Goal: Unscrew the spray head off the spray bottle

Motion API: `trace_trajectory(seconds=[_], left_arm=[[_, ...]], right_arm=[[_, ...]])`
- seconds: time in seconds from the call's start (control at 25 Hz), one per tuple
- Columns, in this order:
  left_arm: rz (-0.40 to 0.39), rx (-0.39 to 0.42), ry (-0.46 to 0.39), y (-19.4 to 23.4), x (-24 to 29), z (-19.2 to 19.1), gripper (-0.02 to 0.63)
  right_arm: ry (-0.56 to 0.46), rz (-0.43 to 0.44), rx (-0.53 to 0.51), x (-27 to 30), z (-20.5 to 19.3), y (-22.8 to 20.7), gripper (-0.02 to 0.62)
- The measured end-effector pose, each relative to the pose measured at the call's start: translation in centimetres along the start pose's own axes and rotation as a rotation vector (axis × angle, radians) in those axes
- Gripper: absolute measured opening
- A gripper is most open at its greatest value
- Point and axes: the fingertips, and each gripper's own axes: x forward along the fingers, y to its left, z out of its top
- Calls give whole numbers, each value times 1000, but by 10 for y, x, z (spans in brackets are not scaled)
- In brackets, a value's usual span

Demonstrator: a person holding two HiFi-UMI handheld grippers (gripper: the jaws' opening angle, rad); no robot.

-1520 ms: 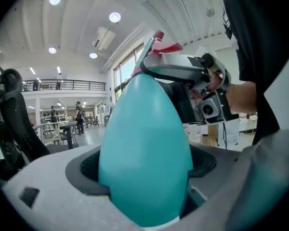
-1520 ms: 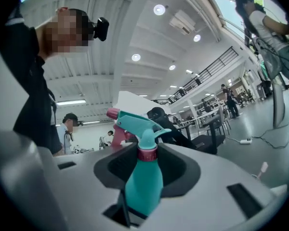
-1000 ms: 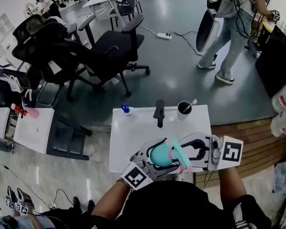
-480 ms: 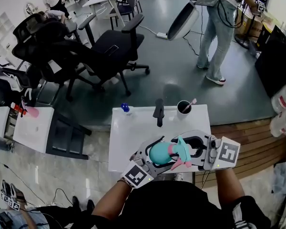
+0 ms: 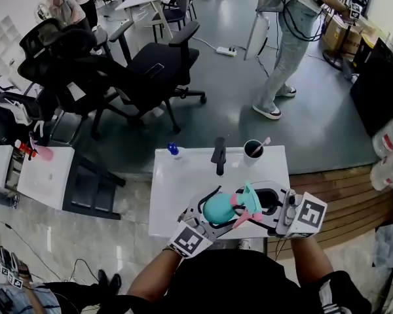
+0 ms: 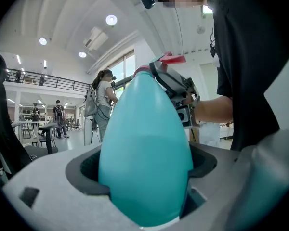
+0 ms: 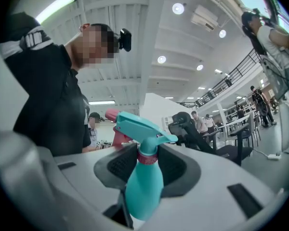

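nearest to us, the left gripper (image 6: 145, 186) is pinching the teal spray bottle (image 6: 144, 143) round its wide body, a pad pressed against each flank. the right gripper (image 7: 147, 163) meets it from the other side. its jaws have just been closing and now pinch the spray head (image 7: 139, 125) at the pink collar (image 7: 147, 157), under the teal nozzle and pink trigger. the only print we can see is the black-and-white square pattern on the left marker cube (image 5: 187, 243) and the right marker cube (image 5: 309, 213); it carries no words that we can read.

in the head view the bottle hangs in the air between both grippers, over the near edge of the white tabletop (image 5: 177, 188), touching nothing below. the near and middle parts of that surface lie bare, so there is room under and ahead of the grippers.

along the far edge stand a small blue-capped bottle (image 5: 173, 150), a dark upright tool (image 5: 218, 154) and a black cup (image 5: 253, 148) with a stick in it, all well apart from the grippers. a lower white side table (image 5: 46, 182) sits to the left, and wooden boards (image 5: 334, 185) to the right.

beyond lies grey floor (image 5: 236, 103) with black office chairs (image 5: 158, 64) at the left, a power strip (image 5: 226, 49) and a standing person (image 5: 285, 38) far off.
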Motion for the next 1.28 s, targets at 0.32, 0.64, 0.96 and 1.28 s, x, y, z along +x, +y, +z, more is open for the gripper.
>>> trace_trajectory(seconds=[0.32, 0.64, 0.96, 1.28], left_arm=[[57, -12, 65, 11, -6, -21, 469], [184, -50, 219, 29, -17, -69, 469], [297, -120, 271, 52, -31, -93, 469], [397, -141, 243, 71, -38, -87, 469]], right_arm=[[-67, -73, -3, -13, 25, -15, 138], [-102, -176, -49, -33, 48, -30, 138], [-180, -361, -26, -61, 57, -61, 138], [-107, -532, -42, -75, 37, -82, 138]])
